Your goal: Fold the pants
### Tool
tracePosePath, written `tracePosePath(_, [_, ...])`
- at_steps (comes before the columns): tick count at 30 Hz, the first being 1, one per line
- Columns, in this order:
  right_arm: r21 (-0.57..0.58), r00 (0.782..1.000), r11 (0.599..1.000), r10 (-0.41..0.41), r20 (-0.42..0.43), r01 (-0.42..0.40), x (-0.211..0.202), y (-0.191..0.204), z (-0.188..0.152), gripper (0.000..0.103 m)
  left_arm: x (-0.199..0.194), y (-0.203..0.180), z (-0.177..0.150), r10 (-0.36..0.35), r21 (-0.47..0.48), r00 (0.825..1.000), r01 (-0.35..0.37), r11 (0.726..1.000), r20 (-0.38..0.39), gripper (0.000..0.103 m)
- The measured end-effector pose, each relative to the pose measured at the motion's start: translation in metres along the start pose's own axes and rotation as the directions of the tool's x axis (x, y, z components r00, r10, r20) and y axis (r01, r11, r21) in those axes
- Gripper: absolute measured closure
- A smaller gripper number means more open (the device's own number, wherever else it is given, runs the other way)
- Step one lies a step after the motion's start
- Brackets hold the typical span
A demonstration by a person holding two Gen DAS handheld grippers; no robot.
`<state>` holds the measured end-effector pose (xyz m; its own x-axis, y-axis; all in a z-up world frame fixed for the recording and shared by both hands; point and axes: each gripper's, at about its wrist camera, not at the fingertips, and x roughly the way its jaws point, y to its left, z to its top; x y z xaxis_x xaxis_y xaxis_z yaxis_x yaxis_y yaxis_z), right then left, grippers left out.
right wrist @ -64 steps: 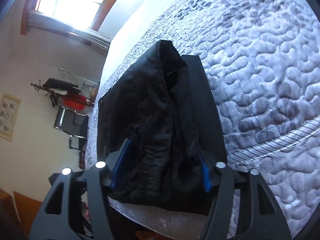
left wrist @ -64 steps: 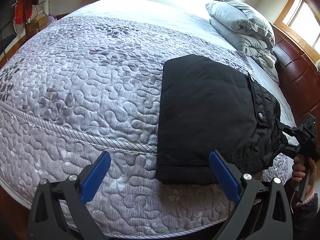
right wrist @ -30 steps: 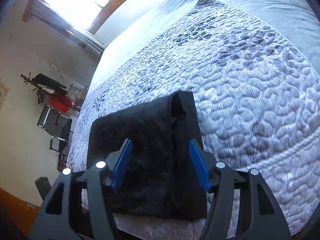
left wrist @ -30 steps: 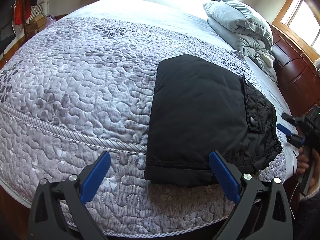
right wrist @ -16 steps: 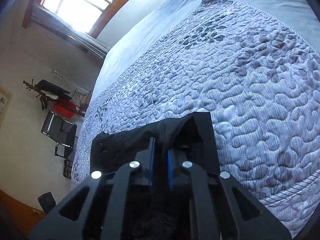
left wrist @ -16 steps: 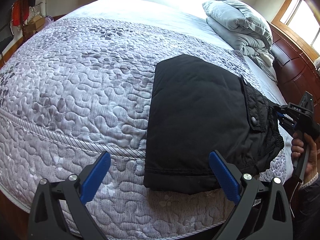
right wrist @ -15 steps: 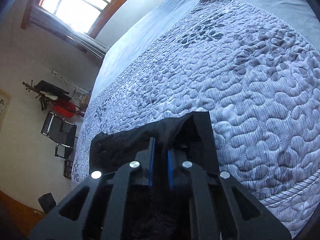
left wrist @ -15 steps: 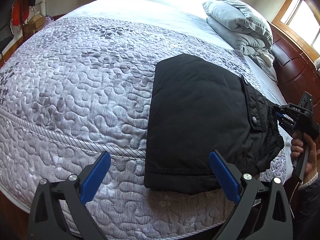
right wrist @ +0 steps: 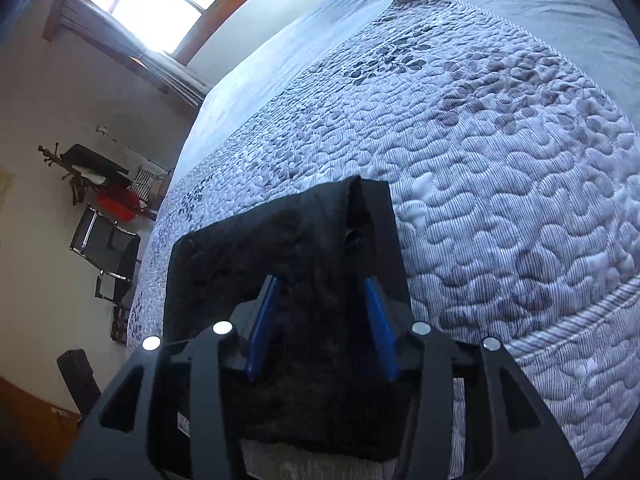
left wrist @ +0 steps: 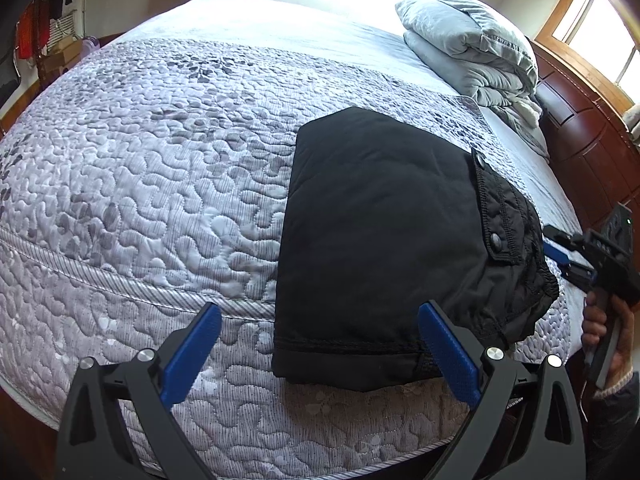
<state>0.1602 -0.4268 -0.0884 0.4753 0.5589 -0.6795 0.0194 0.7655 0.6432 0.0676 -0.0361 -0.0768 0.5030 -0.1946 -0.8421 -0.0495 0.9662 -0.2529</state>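
I have the pants [left wrist: 380,236] lying as a compact black rectangle on the bed [left wrist: 152,168], near its front edge and toward the corner closest to the wooden headboard [left wrist: 588,140]. They look folded down already, so I read this as the tidying stage: I keep the bundle flat on the quilt, where it can be squared up without sliding off.

My left gripper [left wrist: 318,354] hovers just off the front edge of the pants with its fingers spread wide and nothing between them. I hold it back there, I think, so it can press or pinch the near hem if the stack shifts.

My right gripper [right wrist: 322,326] sits at the waistband [left wrist: 516,256] end of the pants, its blue fingers partly apart on either side of the bunched cloth, not pinching it as far as I can see. That ruffled waistband is the loosest part of the pants and spills toward the bed's edge, which is probably why I work from that side.

Beyond the pants, by the headboard, rests a stack of grey bedding [left wrist: 472,52], well apart from them. Across the room from the pants I see a chair [right wrist: 106,242] and a coat rack [right wrist: 76,168] against the wall. Nothing lies on the quilt between either gripper and the pants.
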Motion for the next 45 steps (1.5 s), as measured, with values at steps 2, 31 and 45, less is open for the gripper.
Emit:
tracePosePath(2, [-0.010, 1.000, 1.000, 0.000, 0.002, 0.000, -0.009, 0.000, -0.014, 0.058, -0.001, -0.001, -0.001, -0.001, -0.001, 1.000, 0.001, 1.000, -0.002, 0.004])
tracePosePath(31, [-0.105, 0.996, 0.990, -0.090, -0.002, 0.089, -0.020, 0.007, -0.059, 0.069, -0.038, -0.025, -0.005, -0.005, 0.039, 0.999, 0.004, 0.999, 0.032, 0.004])
tracePosePath(45, [-0.129, 0.996, 0.992, 0.022, 0.083, -0.012, -0.071, 0.019, -0.069, 0.014, -0.052, -0.008, -0.004, -0.023, 0.009, 0.999, 0.023, 1.000, 0.037, 0.004])
